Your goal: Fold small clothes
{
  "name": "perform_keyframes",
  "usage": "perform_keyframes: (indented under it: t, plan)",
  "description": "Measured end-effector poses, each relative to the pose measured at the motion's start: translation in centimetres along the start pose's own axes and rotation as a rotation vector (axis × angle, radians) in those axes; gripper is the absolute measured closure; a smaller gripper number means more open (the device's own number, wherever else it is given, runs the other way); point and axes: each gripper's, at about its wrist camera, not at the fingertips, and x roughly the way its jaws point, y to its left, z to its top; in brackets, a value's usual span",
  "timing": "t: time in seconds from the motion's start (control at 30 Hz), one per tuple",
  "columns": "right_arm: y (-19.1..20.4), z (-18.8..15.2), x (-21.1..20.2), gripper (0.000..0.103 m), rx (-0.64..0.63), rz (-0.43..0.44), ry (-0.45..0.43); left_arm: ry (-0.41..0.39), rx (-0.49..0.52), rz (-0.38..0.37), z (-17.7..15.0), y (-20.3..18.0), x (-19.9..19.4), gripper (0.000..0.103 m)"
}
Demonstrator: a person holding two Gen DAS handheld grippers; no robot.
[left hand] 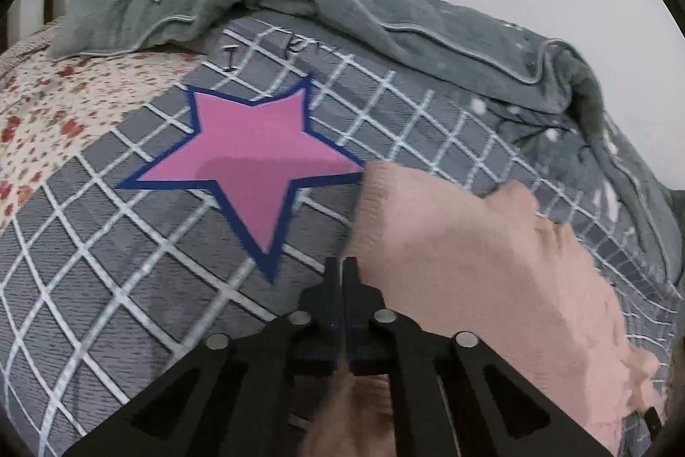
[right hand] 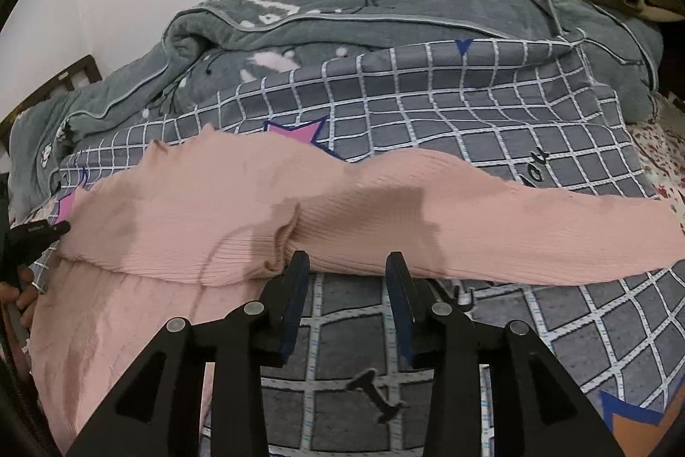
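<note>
While the left tool pinches shut, pink sweater runs off-frame.

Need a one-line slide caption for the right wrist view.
Open right gripper poised at the pink ribbed sweater, its sleeve folded across, on the grey checked bedspread.

The bed is viewed from 2 wrist cameras, each angled downward along its own fingers, close above the grey checked cover. The pink garment, the pink star and the grey-green blanket against the wall are shared by both views.
</note>
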Motion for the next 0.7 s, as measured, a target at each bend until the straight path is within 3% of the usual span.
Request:
perform_keyframes:
  t: [0.1,0.23,0.37,0.53,0.6,0.67,0.7]
  plan:
    - [0.2,-0.2,0.0,0.066,-0.016,0.008,0.008,0.041,-0.018,-0.049,0.0,0.3,0.6,0.1]
    - [0.9,-0.4,-0.3,0.066,-0.061,-0.001,0.001,0.041,0.005,-0.039,-0.3,0.1,0.2,0.099]
    - [1.0,-0.5,-0.9,0.052,-0.071,-0.013,-0.014,0.056,0.043,-0.033,-0.7,0.0,-0.2,0.094]
    - [1.2,-0.6,-1.6,0.05,-0.066,0.007,-0.02,0.074,0.077,-0.054,-1.7,0.6,-1.6,0.09]
    - [1.4,-0.7,-2.0,0.05,-0.058,0.021,-0.026,0.066,0.086,-0.064,-2.2,0.9,-2.6,0.078]
    - [1.9,-0.9,-2.3,0.049,-0.045,0.045,-0.032,0.066,0.102,-0.103,-2.7,1.2,-3.7,0.043]
    - [2.1,-0.9,-2.4,0.049,-0.045,0.05,-0.032,0.066,0.104,-0.141,-3.1,1.4,-4.4,0.035]
